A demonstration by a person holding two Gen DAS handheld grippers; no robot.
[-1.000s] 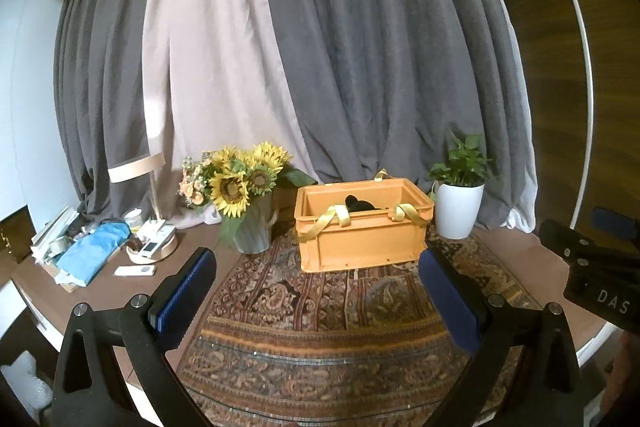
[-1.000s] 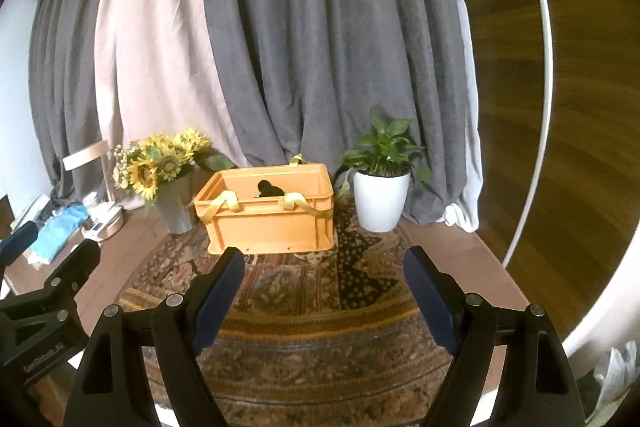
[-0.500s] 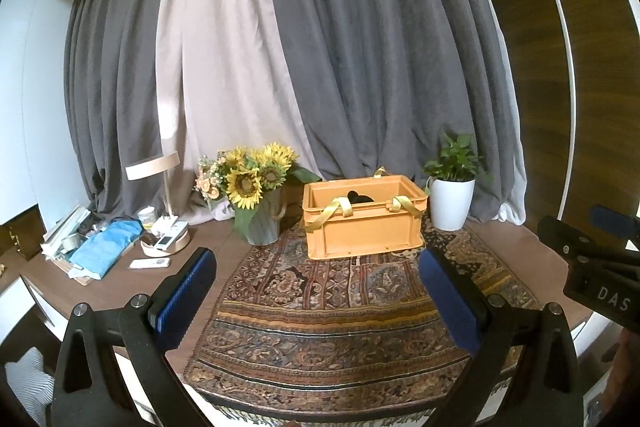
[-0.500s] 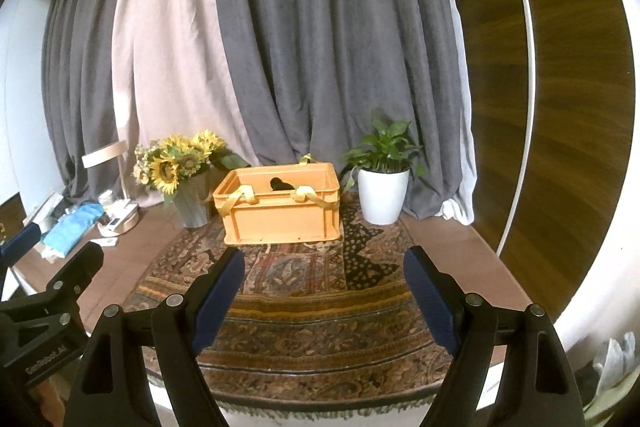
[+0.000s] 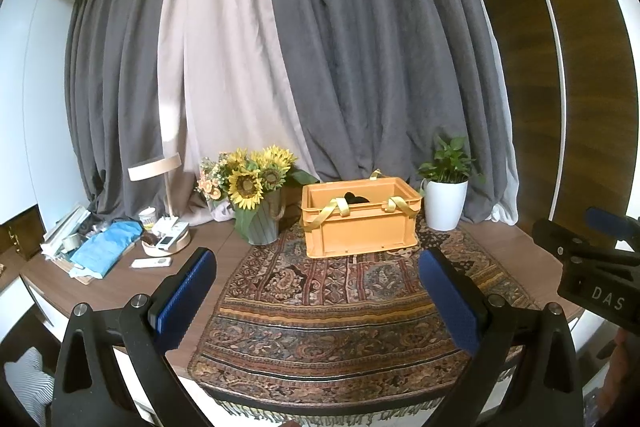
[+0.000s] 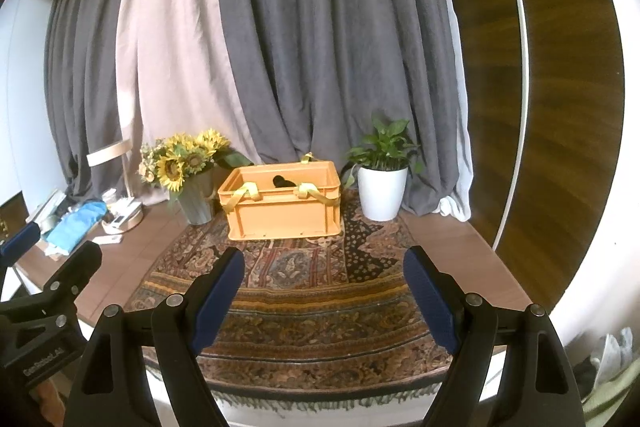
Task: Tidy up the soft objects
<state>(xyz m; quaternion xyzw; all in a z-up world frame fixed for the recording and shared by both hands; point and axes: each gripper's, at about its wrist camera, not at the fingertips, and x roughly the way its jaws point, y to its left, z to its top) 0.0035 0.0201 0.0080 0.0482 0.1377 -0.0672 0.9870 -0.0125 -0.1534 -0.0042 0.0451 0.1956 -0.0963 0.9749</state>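
Note:
An orange crate (image 5: 360, 223) (image 6: 284, 207) stands on the patterned rug at the back of the table. Yellow straps (image 5: 338, 207) hang over its rim, and a dark soft object (image 5: 356, 199) (image 6: 282, 182) shows inside. My left gripper (image 5: 316, 291) is open and empty, well back from the crate over the rug's front. My right gripper (image 6: 324, 291) is open and empty too, beside the left one; its body shows at the right of the left wrist view (image 5: 592, 267).
A sunflower vase (image 5: 256, 195) stands left of the crate and a white potted plant (image 5: 444, 199) right of it. A lamp, a blue cloth (image 5: 104, 247) and small items crowd the table's left end. The patterned rug (image 5: 340, 307) hangs over the front edge. Curtains hang behind.
Both grippers have pulled back and up from the crate, which now looks smaller and farther. The rug's front fringe has come into view. Both jaws stayed open.

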